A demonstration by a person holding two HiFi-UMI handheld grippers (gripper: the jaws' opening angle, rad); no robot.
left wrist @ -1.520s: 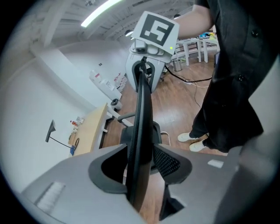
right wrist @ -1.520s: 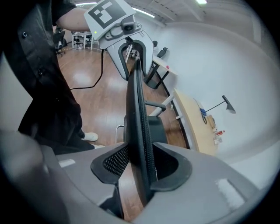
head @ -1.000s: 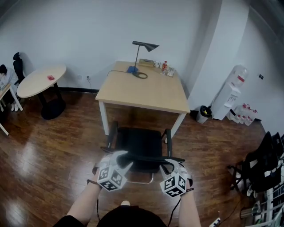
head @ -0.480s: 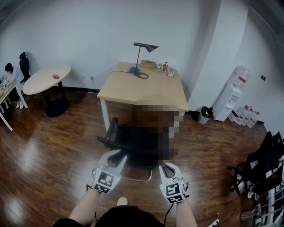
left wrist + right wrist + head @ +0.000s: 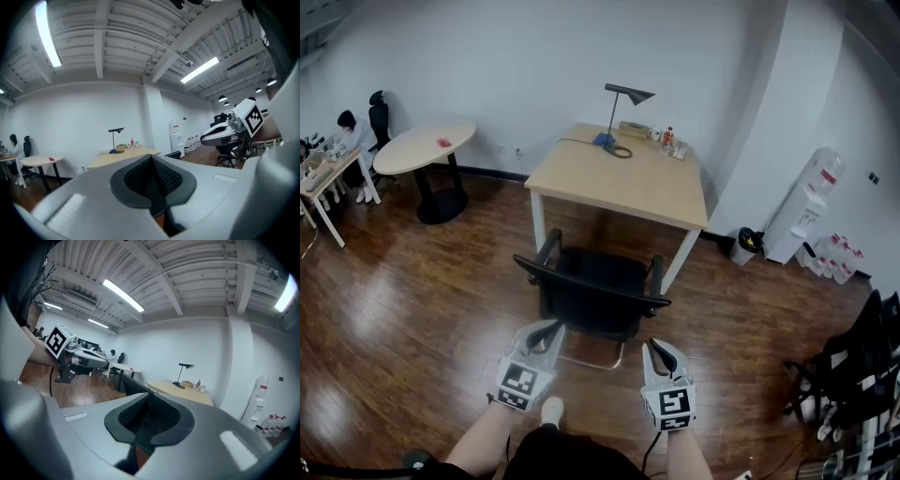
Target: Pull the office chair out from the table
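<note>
The pale wooden table (image 5: 619,187) stood on the dark plank floor (image 5: 412,309) — a desk lamp (image 5: 629,93), a looped cable (image 5: 623,152) and small bottles (image 5: 670,141) along its far edge. The office chair (image 5: 592,298) stood on the floor beside it.

White walls (image 5: 506,66), glossy dark wood floor (image 5: 403,309), round table (image 5: 422,148).

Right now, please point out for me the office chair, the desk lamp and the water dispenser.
office chair (image 5: 586,317), head view, back of the backrest
desk lamp (image 5: 630,92), head view, its dark shade
water dispenser (image 5: 795,223), head view, white body
</note>
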